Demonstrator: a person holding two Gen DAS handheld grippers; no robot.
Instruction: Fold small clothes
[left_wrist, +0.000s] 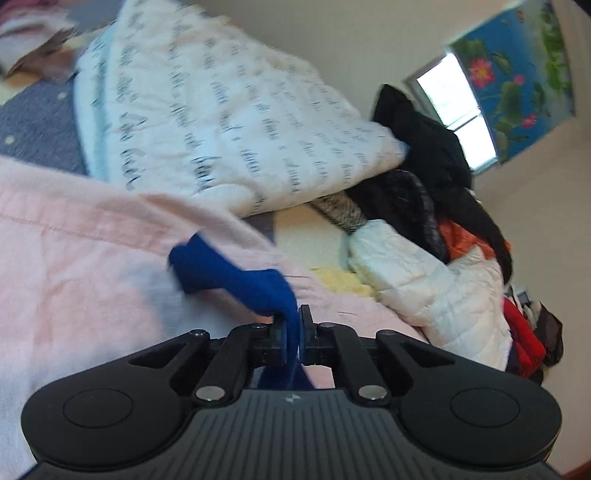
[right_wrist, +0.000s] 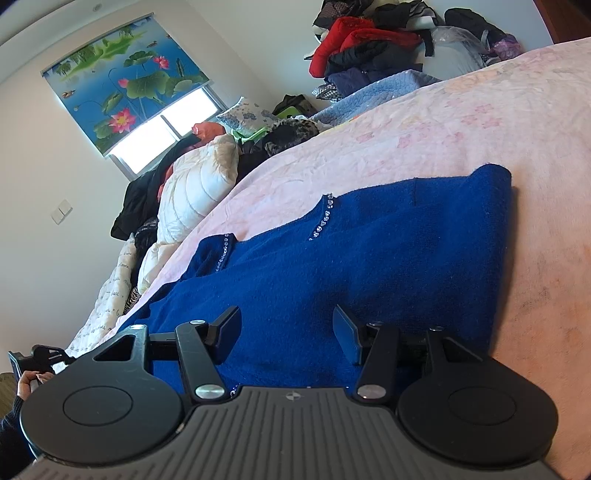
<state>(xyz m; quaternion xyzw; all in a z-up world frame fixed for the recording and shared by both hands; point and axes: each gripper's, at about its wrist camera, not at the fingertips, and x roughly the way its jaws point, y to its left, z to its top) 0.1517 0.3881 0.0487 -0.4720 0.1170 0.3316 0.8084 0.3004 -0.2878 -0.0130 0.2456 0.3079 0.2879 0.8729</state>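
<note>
1. From the left wrist view, the left gripper (left_wrist: 294, 325) is clenched on a fold of the blue sweater (left_wrist: 236, 275). The knit runs up between the two pads and drapes off to the left over the pink bedspread (left_wrist: 74, 258).
2. Only this view shows the white quilt with dark lettering (left_wrist: 221, 110) heaped behind the sweater, and a grey dotted cloth (left_wrist: 33, 122) at the far left.
3. The whole view is smeared with blur, so the lettering cannot be read and the sweater's edge is soft. Most of the sweater is out of sight here; only a bunched strip shows.
4. A white puffy jacket (left_wrist: 436, 280) and dark clothes (left_wrist: 424, 147) lie on the right, below a window with a lotus blind (left_wrist: 517, 74).
5. From the right wrist view, the right gripper (right_wrist: 291, 332) is released, its fingers (right_wrist: 347, 332) spread wide just above the sweater (right_wrist: 369, 240), nothing pinched between them.
6. This view alone shows the sweater spread flat on the bedspread (right_wrist: 443, 122), with a line of small sparkling stones (right_wrist: 323, 221) at the neckline.
7. At the bottom left edge a hand (right_wrist: 27, 384) holds a black tool, mostly cut off; I cannot tell its jaws from here.
8. A pile of red and dark clothes (right_wrist: 365, 40) sits at the far end of the bed.
</note>
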